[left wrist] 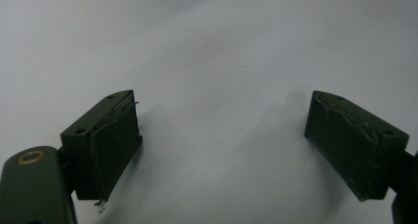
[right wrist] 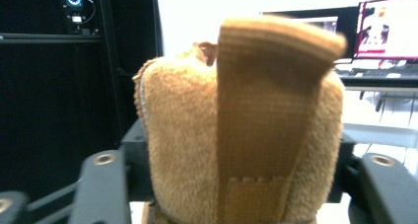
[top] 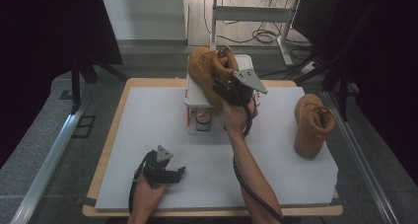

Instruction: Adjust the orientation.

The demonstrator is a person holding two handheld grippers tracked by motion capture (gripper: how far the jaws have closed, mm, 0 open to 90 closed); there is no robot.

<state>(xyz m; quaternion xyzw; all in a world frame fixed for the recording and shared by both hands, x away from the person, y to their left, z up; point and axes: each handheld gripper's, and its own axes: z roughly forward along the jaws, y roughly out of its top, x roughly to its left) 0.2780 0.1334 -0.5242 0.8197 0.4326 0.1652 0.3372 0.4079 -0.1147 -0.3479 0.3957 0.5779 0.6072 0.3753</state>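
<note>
High view: right gripper (top: pixel 227 88) has its fingers (right wrist: pixel 106 184) either side of a tan boot's (top: pixel 209 71) heel on the white rack (top: pixel 197 98); whether they press it, I cannot tell. Left gripper (top: pixel 172 174) rests open on the tabletop (top: pixel 148 135).

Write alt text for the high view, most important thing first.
The right gripper is at a tan suede boot atop a small white rack at the far side of a white table mat. The left gripper rests near the front edge. A second boot stands at right.
</note>
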